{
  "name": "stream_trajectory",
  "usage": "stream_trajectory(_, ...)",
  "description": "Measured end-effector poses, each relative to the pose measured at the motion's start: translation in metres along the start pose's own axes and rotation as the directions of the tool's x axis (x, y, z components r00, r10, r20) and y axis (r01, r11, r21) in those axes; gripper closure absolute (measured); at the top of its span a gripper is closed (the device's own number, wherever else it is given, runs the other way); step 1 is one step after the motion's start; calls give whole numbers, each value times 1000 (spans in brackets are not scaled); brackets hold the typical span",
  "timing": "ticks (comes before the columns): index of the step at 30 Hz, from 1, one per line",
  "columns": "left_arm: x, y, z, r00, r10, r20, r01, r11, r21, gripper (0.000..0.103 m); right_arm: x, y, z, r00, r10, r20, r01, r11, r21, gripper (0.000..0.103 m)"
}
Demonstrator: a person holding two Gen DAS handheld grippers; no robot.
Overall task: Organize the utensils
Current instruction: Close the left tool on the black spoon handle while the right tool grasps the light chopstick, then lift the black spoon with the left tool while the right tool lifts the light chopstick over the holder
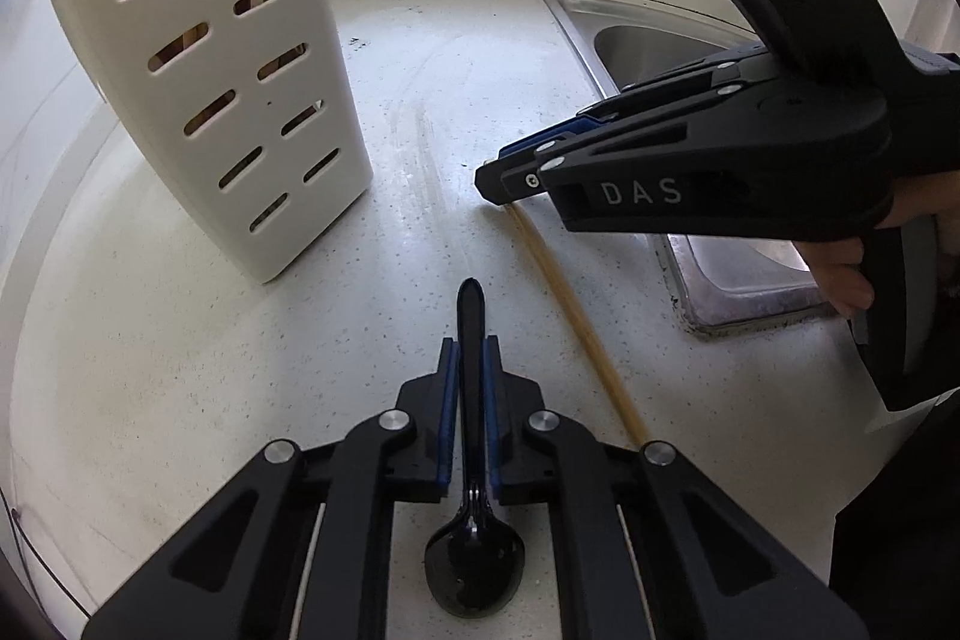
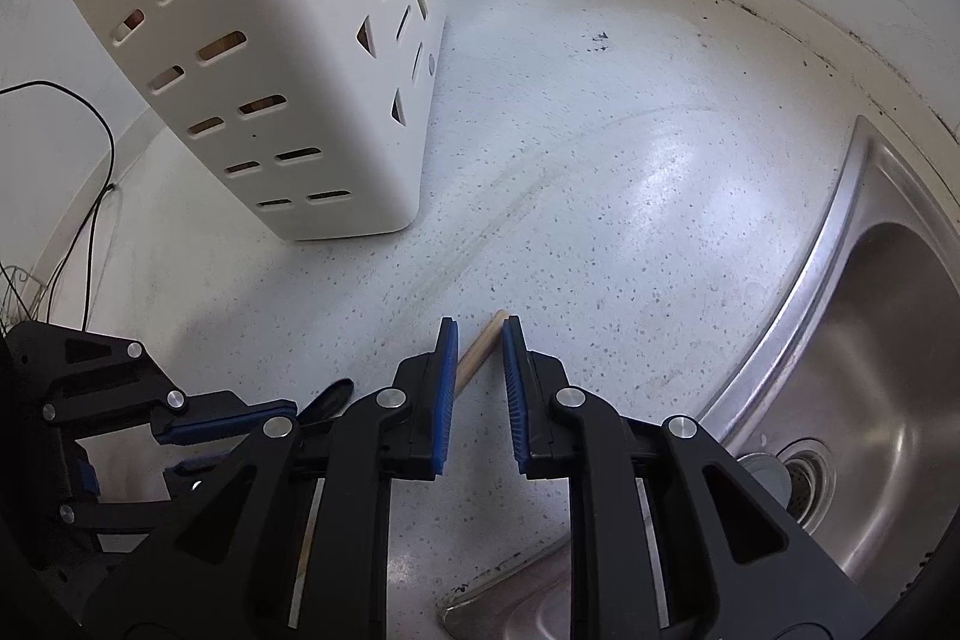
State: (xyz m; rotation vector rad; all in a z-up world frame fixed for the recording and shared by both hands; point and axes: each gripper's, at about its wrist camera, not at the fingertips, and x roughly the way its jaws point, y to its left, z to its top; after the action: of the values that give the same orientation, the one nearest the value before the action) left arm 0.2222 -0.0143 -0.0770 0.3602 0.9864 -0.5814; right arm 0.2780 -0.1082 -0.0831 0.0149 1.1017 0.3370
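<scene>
The glossy black plastic spoon (image 1: 474, 550), lying flat on the speckled white counter (image 1: 240, 370), is clamped by its slim handle in the left gripper (image 1: 471, 382). It should be lifted level, then tipped handle-down into the slotted cream utensil holder (image 1: 204, 58). The right gripper (image 2: 480, 358) straddles a pale wooden stick (image 1: 570, 304), not visibly pinched.

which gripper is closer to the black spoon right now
Left. The left gripper is shut on the black spoon's handle; the right gripper sits off to its side, straddling the wooden stick.
</scene>
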Motion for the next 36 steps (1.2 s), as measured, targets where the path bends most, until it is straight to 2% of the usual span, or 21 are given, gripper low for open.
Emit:
stream_trajectory(4,-3,3,-2,999,34,8,-33,999,-28,95,1,-9,2,1000,31,-3,-30,998,52,96)
stream_trajectory(9,-20,17,-6,997,49,67,-40,990,-133,95,-1,-19,-1,997,77,16,-78,992,98,97)
stream_trajectory(14,-51,31,-11,983,96,156,-59,973,-225,95,-18,-28,-8,977,194,88,-205,968,143,97)
stream_trajectory(17,-65,33,-13,973,131,191,-81,964,-252,95,-39,-26,-12,950,263,170,-282,953,106,97)
stream_trajectory(22,-87,35,-13,952,157,264,-84,959,-270,95,-79,-19,-18,896,336,292,-360,932,32,97)
stream_trajectory(25,-108,31,-16,932,167,321,-78,959,-272,95,-105,-14,-20,854,381,354,-394,918,-40,97)
stream_trajectory(31,-130,24,-3,899,153,411,-45,964,-261,95,-144,2,-21,793,434,428,-402,900,-168,97)
stream_trajectory(36,-132,24,5,890,145,432,-31,965,-259,95,-154,16,-15,781,451,433,-387,892,-232,97)
